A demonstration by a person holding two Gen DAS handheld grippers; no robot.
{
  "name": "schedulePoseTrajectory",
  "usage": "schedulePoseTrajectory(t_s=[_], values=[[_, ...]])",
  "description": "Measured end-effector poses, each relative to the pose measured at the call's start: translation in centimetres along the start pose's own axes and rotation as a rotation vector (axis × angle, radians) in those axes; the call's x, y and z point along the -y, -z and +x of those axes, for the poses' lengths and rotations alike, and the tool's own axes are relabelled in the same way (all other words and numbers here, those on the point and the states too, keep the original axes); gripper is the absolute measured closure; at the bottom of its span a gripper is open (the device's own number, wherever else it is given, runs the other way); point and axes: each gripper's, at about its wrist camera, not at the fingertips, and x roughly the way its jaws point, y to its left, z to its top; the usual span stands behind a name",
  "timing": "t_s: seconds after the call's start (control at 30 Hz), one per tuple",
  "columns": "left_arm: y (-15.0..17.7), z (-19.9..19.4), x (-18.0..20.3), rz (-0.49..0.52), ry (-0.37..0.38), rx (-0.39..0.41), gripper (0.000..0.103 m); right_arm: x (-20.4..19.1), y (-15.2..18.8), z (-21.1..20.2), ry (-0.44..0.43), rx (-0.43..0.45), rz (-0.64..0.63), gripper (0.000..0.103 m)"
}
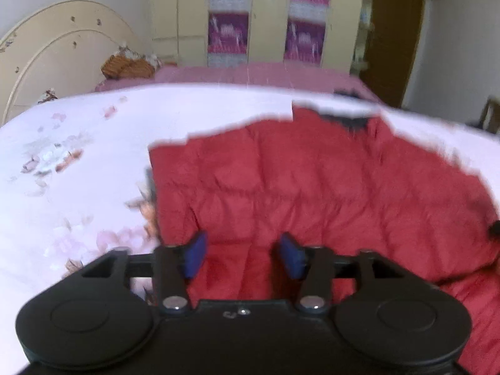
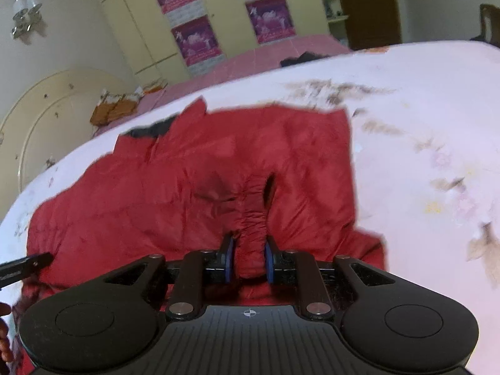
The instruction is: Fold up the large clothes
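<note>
Jacket: the red quilted jacket (image 1: pixel 281 181) lay spread on the floral bed sheet (image 1: pixel 78 143); collar end toward the far wardrobe (image 1: pixel 268 15)
Left gripper (image 1: pixel 243 254): wide apart, holding nothing, above the jacket
Right gripper (image 2: pixel 249 259): pinched on a gathered ridge of jacket cloth

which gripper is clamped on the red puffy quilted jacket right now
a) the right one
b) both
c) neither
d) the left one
a: in the right wrist view the right gripper pinches a gathered ridge of the red puffy quilted jacket between its blue pads, while the left gripper hangs over the jacket with its pads spread wide and nothing between them.
</note>
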Motion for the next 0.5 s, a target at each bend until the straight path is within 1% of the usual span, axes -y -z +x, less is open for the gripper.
schedulePoseTrajectory(t_s=[0.03,0.07,0.13,0.17,0.2,0.23,0.27,0.3,0.33,0.37,0.4,0.43,0.5], values=[[-0.5,-0.3,-0.1,0.0,-0.001,0.031,0.032,0.0,-0.5,-1.2,0.004,0.069,-0.011,0.037],[-0.9,-0.4,-0.2,0.01,-0.001,0.05,0.032,0.1,-1.1,-1.5,-0.015,0.084,-0.017,0.037],[-2.0,0.7,-0.1,0.027,0.016,0.045,0.035,-0.3,-2.2,-0.4,-0.022,0.041,-0.039,0.053],[-2.5,1.3,0.0,0.037,0.02,0.044,0.037,-0.5,-2.5,0.5,-0.027,0.019,-0.051,0.067],[-3.1,2.1,0.0,0.053,0.02,0.045,0.038,-0.8,-2.8,1.5,-0.04,-0.001,-0.059,0.07],[-3.5,2.9,0.0,0.062,0.017,0.043,0.038,-1.1,-3.1,2.5,-0.048,-0.01,-0.07,0.071],[-3.8,3.8,-0.1,0.066,0.015,0.034,0.038,-1.4,-3.1,3.2,-0.044,-0.016,-0.092,0.076],[-4.1,4.9,-0.3,0.07,0.01,0.013,0.038,-1.9,-3.2,4.1,-0.038,-0.025,-0.116,0.079],[-4.1,5.9,-0.5,0.073,0.003,-0.004,0.038,-2.2,-3.2,5.1,-0.03,-0.039,-0.134,0.079],[-3.8,6.8,-0.8,0.079,-0.002,-0.022,0.035,-2.4,-3.1,6.1,-0.009,-0.058,-0.152,0.079],[-3.6,7.6,-1.1,0.077,0.004,-0.039,0.034,-2.4,-2.6,7.3,0.015,-0.084,-0.168,0.079],[-3.3,7.9,-1.4,0.07,0.018,-0.044,0.034,-2.2,-2.2,8.2,0.015,-0.101,-0.169,0.079],[-2.8,7.9,-1.3,0.089,0.021,-0.039,0.034,-1.9,-1.5,8.5,0.019,-0.091,-0.178,0.079]])
